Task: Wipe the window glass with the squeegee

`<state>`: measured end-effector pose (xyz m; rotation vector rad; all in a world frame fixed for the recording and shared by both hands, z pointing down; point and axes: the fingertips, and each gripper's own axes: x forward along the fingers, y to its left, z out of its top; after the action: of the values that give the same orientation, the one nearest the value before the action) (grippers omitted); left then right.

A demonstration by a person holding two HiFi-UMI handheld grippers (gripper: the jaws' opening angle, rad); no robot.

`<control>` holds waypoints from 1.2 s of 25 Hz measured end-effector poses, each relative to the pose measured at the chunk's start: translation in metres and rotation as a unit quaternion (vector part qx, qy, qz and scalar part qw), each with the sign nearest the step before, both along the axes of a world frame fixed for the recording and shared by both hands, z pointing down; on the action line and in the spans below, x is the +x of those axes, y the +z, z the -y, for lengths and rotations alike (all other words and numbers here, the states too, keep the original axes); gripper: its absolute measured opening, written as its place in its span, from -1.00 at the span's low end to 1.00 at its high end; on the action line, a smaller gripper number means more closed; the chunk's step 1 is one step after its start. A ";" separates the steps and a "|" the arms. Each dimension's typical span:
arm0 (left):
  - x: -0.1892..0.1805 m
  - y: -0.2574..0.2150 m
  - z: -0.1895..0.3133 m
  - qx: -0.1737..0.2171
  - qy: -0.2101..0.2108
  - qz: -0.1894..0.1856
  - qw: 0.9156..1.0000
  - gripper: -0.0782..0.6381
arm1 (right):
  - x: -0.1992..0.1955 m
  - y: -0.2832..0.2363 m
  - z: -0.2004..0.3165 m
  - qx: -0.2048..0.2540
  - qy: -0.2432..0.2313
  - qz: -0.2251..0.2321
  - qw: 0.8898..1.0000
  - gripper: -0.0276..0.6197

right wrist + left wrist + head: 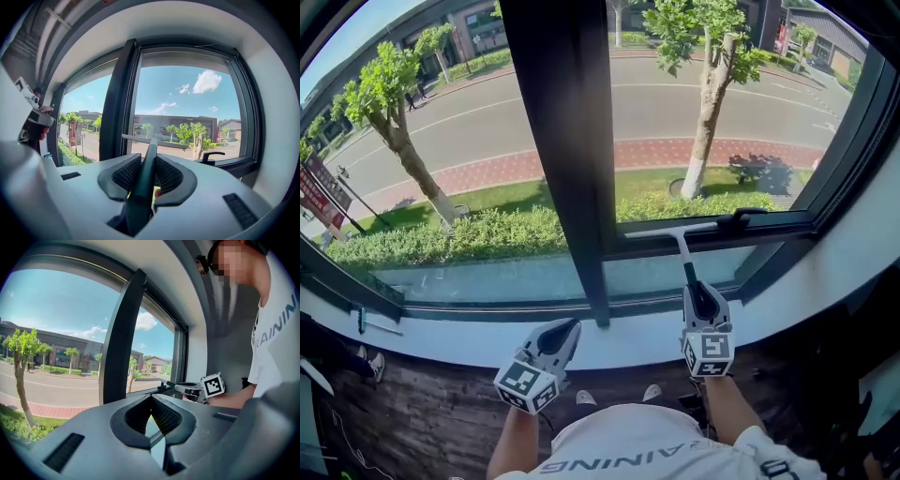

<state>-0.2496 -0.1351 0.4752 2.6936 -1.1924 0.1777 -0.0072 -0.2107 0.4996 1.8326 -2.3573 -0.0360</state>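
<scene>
The squeegee has a dark handle (686, 272) and a pale blade (667, 230). Its blade lies against the bottom of the right window pane (722, 103), just above the lower frame. My right gripper (699, 294) is shut on the handle's lower end, above the white sill. In the right gripper view the handle (144, 187) runs up between the pads to the blade (161, 142). My left gripper (565, 330) hovers over the sill below the mullion, shut and holding nothing. The left gripper view shows its fingertips meeting (151, 401).
A wide dark mullion (567, 141) separates the two panes. A black window latch (741, 218) sits on the lower frame just right of the blade. The white sill (441, 342) curves along the front, with a small tool (375, 323) at its left end. Below is dark wooden floor (422, 412).
</scene>
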 end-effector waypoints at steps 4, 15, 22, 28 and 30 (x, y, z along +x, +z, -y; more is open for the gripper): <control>0.014 -0.007 0.002 0.006 -0.019 -0.007 1.000 -0.74 | 0.018 -0.024 -0.017 0.021 -0.017 0.006 1.000 -0.61; 0.056 -0.015 -0.018 0.021 -0.074 -0.001 0.997 -0.74 | 0.043 -0.069 -0.027 0.076 -0.099 0.045 0.991 -0.61; 0.042 0.002 -0.054 0.017 -0.083 -0.005 0.996 -0.74 | 0.020 -0.067 -0.045 0.061 -0.112 0.066 0.990 -0.61; 0.016 -0.004 -0.106 0.026 -0.090 -0.017 0.995 -0.74 | -0.006 -0.084 -0.094 0.073 -0.114 0.060 0.989 -0.61; 0.009 -0.007 -0.121 0.025 -0.090 -0.015 0.996 -0.74 | -0.012 -0.090 -0.110 0.076 -0.114 0.057 0.989 -0.61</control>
<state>-0.2409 -0.0140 0.4682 2.6018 -1.4396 0.0816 -0.0190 -0.1006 0.4095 1.6579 -2.7027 -0.1459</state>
